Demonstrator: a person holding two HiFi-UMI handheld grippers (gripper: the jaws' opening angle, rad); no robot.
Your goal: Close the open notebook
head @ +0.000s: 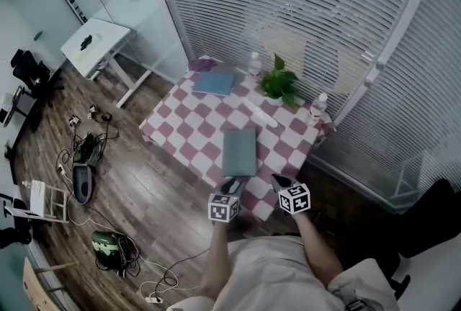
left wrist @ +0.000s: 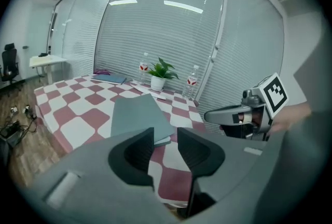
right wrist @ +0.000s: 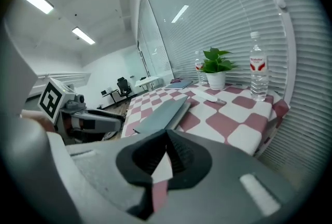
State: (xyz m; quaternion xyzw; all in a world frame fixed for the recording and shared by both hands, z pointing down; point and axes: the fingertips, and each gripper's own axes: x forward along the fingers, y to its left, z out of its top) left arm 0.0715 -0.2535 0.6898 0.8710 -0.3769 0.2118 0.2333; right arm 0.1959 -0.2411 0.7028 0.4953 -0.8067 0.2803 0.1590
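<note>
A grey-green notebook (head: 240, 151) lies shut and flat on the red-and-white checked table (head: 186, 127), near its front edge. It also shows as the notebook (left wrist: 136, 113) in the left gripper view and the notebook (right wrist: 161, 112) in the right gripper view. My left gripper (head: 230, 185) hovers just short of the notebook's near end. This left gripper (left wrist: 166, 137) is open with nothing between its jaws. My right gripper (head: 279, 179) hangs beside it, off the notebook's right corner. That right gripper (right wrist: 166, 136) is shut, tips meeting, holding nothing.
A potted plant (head: 279, 83) stands at the table's far side between two water bottles (head: 253, 63) (head: 319, 105). A blue folder (head: 215, 83) and a white flat item (head: 259, 115) lie further back. Cables and gear (head: 86, 158) litter the floor to the left.
</note>
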